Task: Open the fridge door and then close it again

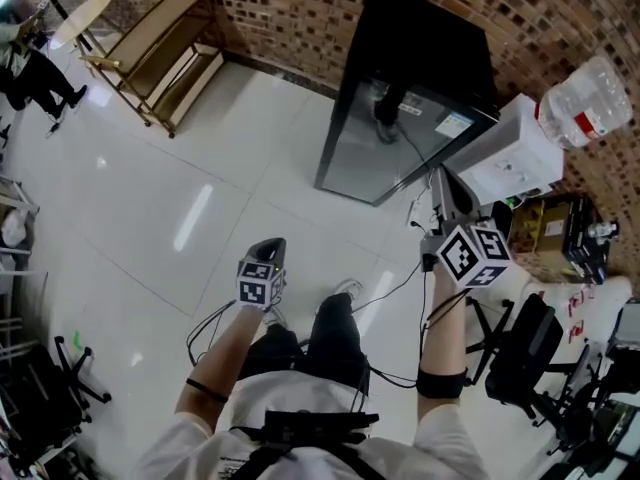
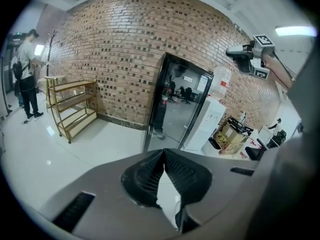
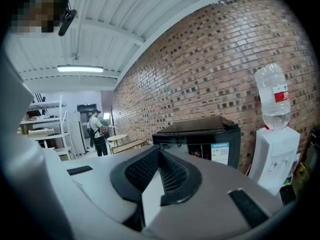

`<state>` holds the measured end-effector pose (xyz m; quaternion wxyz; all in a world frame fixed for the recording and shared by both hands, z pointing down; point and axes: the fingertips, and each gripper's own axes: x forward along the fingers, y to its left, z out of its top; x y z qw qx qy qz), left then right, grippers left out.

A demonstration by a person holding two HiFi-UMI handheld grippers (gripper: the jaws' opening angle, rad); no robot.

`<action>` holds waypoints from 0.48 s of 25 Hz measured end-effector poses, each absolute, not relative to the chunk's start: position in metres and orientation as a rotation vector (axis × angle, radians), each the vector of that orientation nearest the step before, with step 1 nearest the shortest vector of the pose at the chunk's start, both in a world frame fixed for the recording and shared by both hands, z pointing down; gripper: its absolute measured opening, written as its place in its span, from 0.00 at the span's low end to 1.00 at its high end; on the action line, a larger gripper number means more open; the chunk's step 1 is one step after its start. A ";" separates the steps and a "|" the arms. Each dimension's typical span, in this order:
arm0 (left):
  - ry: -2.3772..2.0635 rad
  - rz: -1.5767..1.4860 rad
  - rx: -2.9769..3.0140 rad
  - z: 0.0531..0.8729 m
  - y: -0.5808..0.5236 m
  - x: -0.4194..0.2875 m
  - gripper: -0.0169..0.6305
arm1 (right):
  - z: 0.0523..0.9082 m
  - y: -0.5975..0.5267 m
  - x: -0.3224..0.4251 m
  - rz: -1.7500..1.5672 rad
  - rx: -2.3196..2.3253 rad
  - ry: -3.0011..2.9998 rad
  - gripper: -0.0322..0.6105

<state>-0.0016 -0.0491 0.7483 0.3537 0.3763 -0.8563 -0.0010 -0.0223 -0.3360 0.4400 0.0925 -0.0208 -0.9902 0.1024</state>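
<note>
At 1 o'clock against the wall: fridge, door closed, well apart from both tools. Upright along its long axis, glass front facing 7 o'clock. Left gripper and right gripper pinched fully shut, holding nothing. Likely trouble: meeting the door edge with shut jaws and sliding off, or clipping the dispenser at the fridge's 3 o'clock.

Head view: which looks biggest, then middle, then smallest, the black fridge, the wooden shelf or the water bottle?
1. black fridge, largest.
2. wooden shelf, somewhat smaller.
3. water bottle, smallest, though it sits higher up, nearer the camera, which may make it look bigger than it is.
</note>
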 end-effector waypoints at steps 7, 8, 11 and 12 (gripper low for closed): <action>-2.298 -0.019 0.912 0.717 -0.026 -0.023 0.03 | 0.467 -0.317 0.004 0.382 0.002 -2.880 0.06; -2.313 -0.021 0.911 0.708 -0.028 -0.026 0.03 | 0.469 -0.318 0.008 0.393 0.016 -2.869 0.06; -2.347 -0.024 0.933 0.680 -0.038 -0.029 0.03 | 0.467 -0.323 0.021 0.424 0.057 -2.853 0.06; -2.356 -0.025 0.942 0.671 -0.042 -0.031 0.03 | 0.463 -0.325 0.024 0.427 0.069 -2.856 0.06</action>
